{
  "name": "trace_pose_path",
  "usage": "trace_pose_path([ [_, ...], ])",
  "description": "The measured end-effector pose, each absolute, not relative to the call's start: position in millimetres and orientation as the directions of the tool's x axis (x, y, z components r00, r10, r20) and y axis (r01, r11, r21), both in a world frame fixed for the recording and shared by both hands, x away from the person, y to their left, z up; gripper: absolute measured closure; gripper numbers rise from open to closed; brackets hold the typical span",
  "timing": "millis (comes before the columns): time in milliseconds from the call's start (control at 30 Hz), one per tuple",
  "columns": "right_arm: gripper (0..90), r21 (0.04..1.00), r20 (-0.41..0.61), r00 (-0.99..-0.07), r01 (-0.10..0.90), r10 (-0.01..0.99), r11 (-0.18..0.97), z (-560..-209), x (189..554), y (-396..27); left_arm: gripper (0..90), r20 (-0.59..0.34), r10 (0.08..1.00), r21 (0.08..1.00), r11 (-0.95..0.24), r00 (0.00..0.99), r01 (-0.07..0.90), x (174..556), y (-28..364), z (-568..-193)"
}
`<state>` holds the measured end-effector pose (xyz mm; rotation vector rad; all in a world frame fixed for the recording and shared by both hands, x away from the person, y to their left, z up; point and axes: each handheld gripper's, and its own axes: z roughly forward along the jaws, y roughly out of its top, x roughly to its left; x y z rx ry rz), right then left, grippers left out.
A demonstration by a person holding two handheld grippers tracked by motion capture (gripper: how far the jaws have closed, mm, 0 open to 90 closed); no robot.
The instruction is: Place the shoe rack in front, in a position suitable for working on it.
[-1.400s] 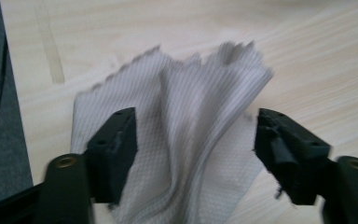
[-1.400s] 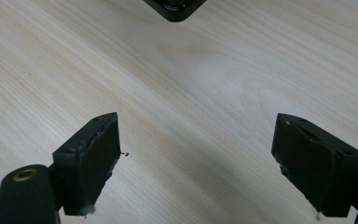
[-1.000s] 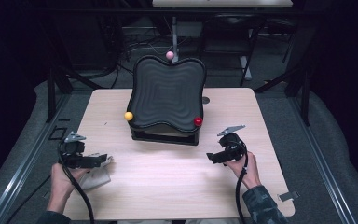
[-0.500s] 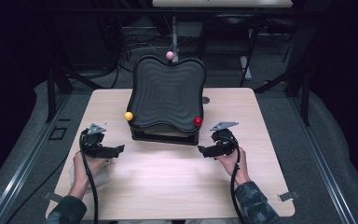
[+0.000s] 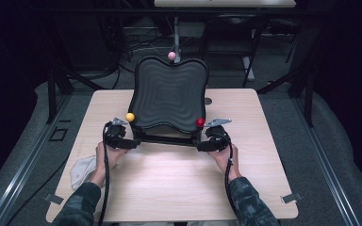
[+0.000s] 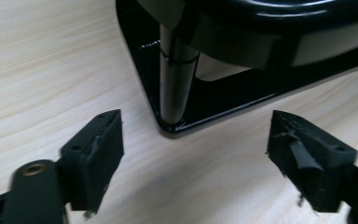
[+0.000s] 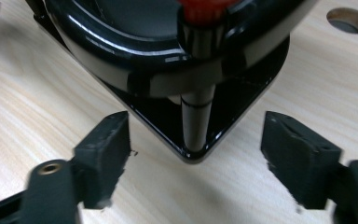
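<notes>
A black wavy tray [image 5: 169, 94] stands tilted on a black base frame, with a yellow ball [image 5: 130, 117], a red ball [image 5: 200, 122] and a pink ball [image 5: 171, 55] at its corners. My left gripper [image 5: 134, 142] points at the base's front left corner. Its jaws have just been closing and stand apart on either side of the corner post [image 6: 175, 79] without touching it; left gripper [image 6: 193, 128]. My right gripper [image 5: 201, 147] faces the front right corner. Its jaws have also just been closing, still open around the post [image 7: 198, 121] under the red ball [image 7: 200, 11]; right gripper [image 7: 196, 128].
A crumpled white cloth [image 5: 82, 169] lies near the wooden table's [image 5: 169, 188] left front edge, beside the left forearm. A round hole [image 5: 207, 100] is in the tabletop behind the tray's right side. Dark frame bars and cables stand beyond the table.
Both hands have moved forward and inward to the tray's front corners, the left one farther, away from the cloth. Each pair of jaws now stands a little narrower.
</notes>
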<state>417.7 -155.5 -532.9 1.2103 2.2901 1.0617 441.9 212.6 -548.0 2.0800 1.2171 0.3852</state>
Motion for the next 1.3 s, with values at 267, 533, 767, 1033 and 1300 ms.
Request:
trace_pose_path([
  [267, 41.1, 0.761, 0.019, -0.567, 0.543, 0.824, 0.356, -533.8, 421.7, -149.4, 45.1, -0.037, 0.876, 0.721, -0.310, 0.481, 0.620, 450.7, 207.2, -554.8],
  [533, 57.7, 0.767, 0.013, -0.564, 0.535, 0.826, 0.353, -534.5, 427.3, -150.2, 61.2, -0.039, 0.871, 0.736, -0.307, 0.490, 0.604, 456.9, 200.8, -550.1],
  [767, 73.8, 0.778, 0.035, -0.573, 0.530, 0.819, 0.337, -539.2, 429.8, -149.8, 72.2, -0.074, 0.872, 0.748, -0.272, 0.484, 0.605, 458.1, 205.2, -551.6],
  [1033, 74.7, 0.787, 0.022, -0.554, 0.524, 0.832, 0.327, -540.4, 430.5, -153.2, 73.9, -0.055, 0.862, 0.766, -0.287, 0.503, 0.576, 456.0, 202.2, -553.8],
  [1300, 74.8, 0.786, 0.028, -0.557, 0.525, 0.830, 0.326, -540.2, 426.4, -165.5, 74.5, -0.032, 0.844, 0.761, -0.326, 0.535, 0.561, 446.1, 189.7, -552.7],
])
